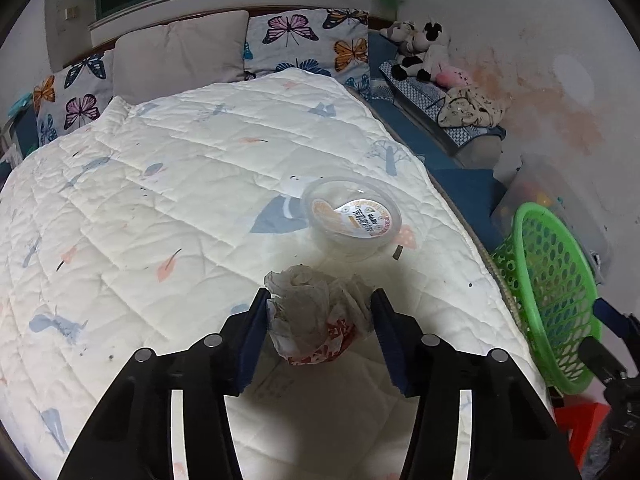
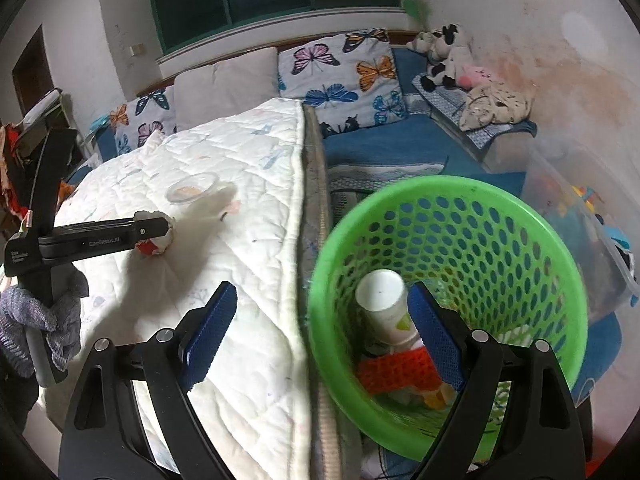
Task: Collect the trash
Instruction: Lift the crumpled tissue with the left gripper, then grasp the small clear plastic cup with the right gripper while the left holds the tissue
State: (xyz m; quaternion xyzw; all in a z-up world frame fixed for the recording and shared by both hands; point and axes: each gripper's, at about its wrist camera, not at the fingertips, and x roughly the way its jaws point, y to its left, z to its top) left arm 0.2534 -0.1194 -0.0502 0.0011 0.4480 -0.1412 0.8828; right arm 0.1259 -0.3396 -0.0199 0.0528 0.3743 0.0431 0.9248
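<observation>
A crumpled white and red paper wrapper [image 1: 316, 312] sits between the blue pads of my left gripper [image 1: 320, 304], which is shut on it just above the white quilt. The same wrapper shows in the right wrist view [image 2: 158, 240]. A clear plastic cup [image 1: 352, 216] with a printed peel lid lies on the quilt just beyond it. My right gripper [image 2: 320, 312] is open and empty, its jaws either side of the near rim of a green mesh basket [image 2: 520, 240]. The basket holds a white cup [image 2: 384, 300] and red and orange scraps.
The quilt [image 1: 160, 200] covers the bed, with butterfly pillows [image 1: 312, 44] at its head. The basket also shows at the bed's right edge in the left wrist view [image 1: 552, 300]. A clear storage bin [image 2: 580, 216] and plush toys [image 2: 444, 56] stand against the stained wall.
</observation>
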